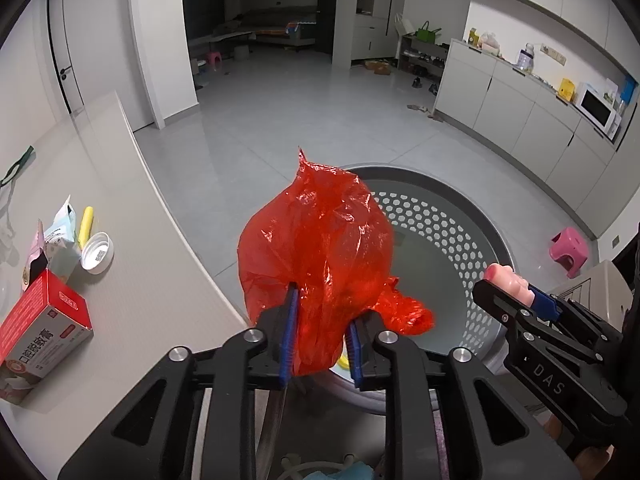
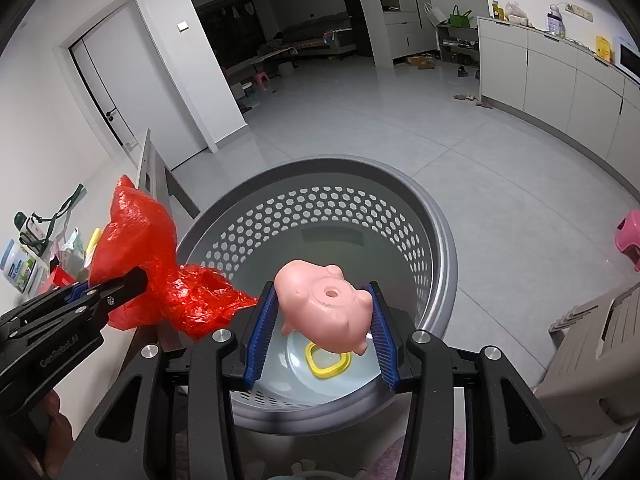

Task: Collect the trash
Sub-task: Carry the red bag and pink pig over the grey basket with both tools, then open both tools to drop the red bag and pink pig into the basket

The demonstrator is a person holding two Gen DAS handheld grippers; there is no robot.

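Now, both loads over bin. My left gripper (image 1: 320, 334): fingers clamped on red plastic bag (image 1: 320, 248), bag bulging up and forward past tips, hanging at near-left rim of grey perforated bin (image 2: 436, 240), partly over counter (image 1: 152, 288) edge. My right gripper (image 2: 324, 332): fingers pinching pink pig toy (image 2: 324, 306), directly above bin floor, so right hand better placed for drop. Yellow ring (image 2: 328, 362) already inside. Readable: "DAS" and "GenRobot.AI" on gripper bodies; Chinese lettering on red box (image 1: 44, 326), too small to be sure.

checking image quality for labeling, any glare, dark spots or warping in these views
Left wrist view: glare streaks on the red bag, dark far room, floor lines bowed by the fisheye. Right wrist view: pink pig toy sharp, basket rim curved, corners black.
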